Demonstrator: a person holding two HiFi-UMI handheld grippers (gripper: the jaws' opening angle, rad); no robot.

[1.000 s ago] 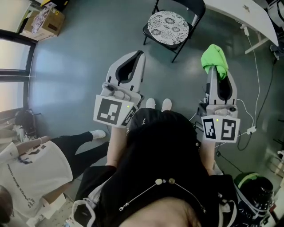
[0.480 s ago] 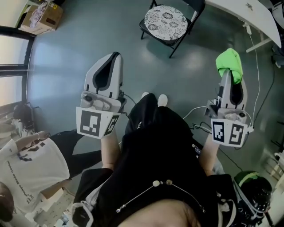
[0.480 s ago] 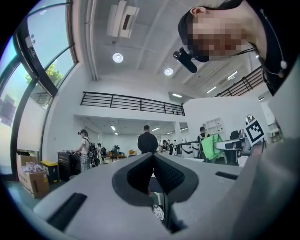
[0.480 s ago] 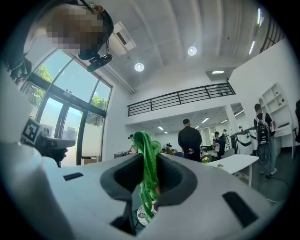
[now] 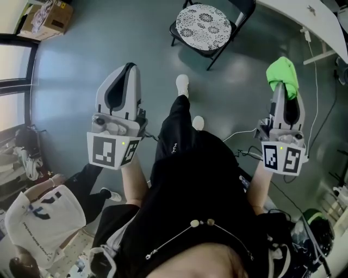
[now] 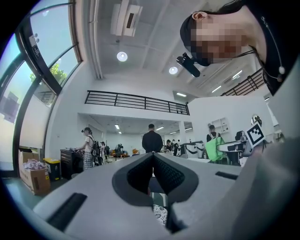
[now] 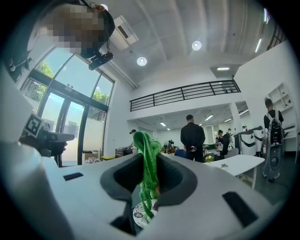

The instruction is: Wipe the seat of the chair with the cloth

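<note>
A black folding chair (image 5: 237,12) with a white lace-patterned seat (image 5: 204,20) stands on the floor ahead, at the top of the head view. My right gripper (image 5: 283,87) is shut on a bright green cloth (image 5: 283,75), held in the air to the right of the chair and short of it. The cloth (image 7: 147,161) hangs bunched between the jaws in the right gripper view, with the seat (image 7: 139,212) low behind it. My left gripper (image 5: 126,70) is shut and holds nothing, left of the chair. A sliver of the seat (image 6: 159,213) shows below its jaws.
A white table (image 5: 307,21) stands right of the chair, with cables (image 5: 315,81) trailing over the grey floor. A cardboard box (image 5: 46,16) sits far left by the windows. A seated person (image 5: 43,214) is at my lower left. My own foot (image 5: 183,83) is stepped forward.
Both grippers have spread apart, the left going left and forward, the right going right. One foot has stepped toward the chair. The green cloth stays in the right gripper.
</note>
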